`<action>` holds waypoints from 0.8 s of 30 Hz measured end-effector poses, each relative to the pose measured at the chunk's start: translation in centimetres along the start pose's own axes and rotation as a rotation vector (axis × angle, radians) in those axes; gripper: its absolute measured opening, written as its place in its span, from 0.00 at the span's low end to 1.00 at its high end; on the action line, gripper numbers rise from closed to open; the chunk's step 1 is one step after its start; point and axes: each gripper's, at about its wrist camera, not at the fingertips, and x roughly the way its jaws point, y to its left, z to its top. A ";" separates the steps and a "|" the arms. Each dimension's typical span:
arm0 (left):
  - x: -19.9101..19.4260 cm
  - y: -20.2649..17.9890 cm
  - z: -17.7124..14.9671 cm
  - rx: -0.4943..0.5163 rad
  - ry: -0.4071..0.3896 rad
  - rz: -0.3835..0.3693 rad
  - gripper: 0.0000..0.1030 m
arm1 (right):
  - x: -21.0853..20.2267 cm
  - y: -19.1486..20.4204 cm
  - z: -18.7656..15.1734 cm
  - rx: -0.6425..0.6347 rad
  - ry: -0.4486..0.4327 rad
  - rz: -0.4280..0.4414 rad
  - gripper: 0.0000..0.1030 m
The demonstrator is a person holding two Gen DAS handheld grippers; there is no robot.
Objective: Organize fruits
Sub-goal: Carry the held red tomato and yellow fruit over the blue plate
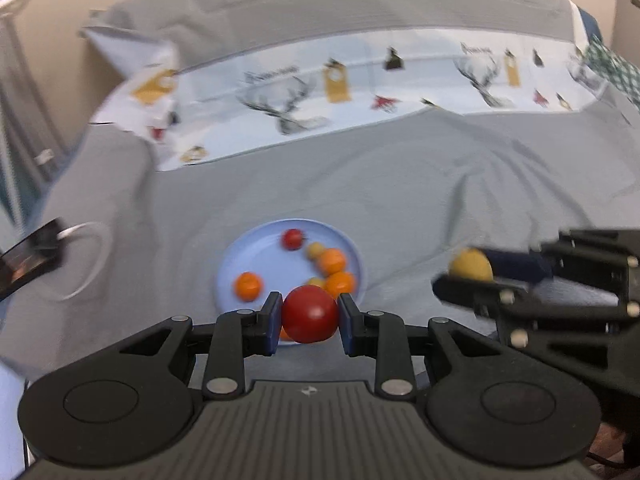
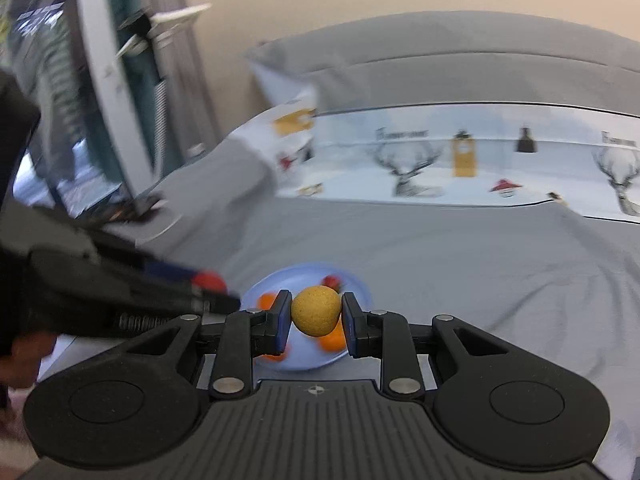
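Left wrist view shows the left gripper [image 1: 310, 322] clamped on a red tomato-like fruit [image 1: 310, 314], its blue pads pressing both sides, held up over the near rim of a light blue plate [image 1: 256, 248] that lies on a grey bedspread [image 1: 400, 184]. On the plate sit a small red fruit [image 1: 293, 239], several orange fruits [image 1: 248, 286] and one or two small yellowish ones; blur makes an exact count uncertain. To the right, the right gripper [image 1: 472, 276] is closed on a yellow round fruit [image 1: 471, 266], well clear of the plate. Right wrist view confirms that grip: the right gripper [image 2: 316, 318] pinches the yellow fruit [image 2: 316, 311] above the plate [image 2: 276, 284], with the left gripper [image 2: 216, 292] just to the side carrying its red fruit [image 2: 208, 281]. Judging by this, sorting is partway: two fruits are lifted, neither is set down anywhere, and most still lie mixed on the plate. No destination container shows in either view.
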 end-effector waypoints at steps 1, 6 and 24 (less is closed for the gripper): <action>-0.8 0.7 -0.6 -0.017 -0.012 0.009 0.31 | -0.2 1.0 -0.2 -0.014 0.011 0.007 0.27; -3.9 2.8 -2.6 -0.086 -0.068 0.011 0.31 | -1.6 4.7 -0.8 -0.093 0.014 -0.024 0.27; -6.4 3.3 -3.7 -0.127 -0.131 -0.015 0.32 | -3.2 7.0 -1.3 -0.173 -0.010 -0.049 0.27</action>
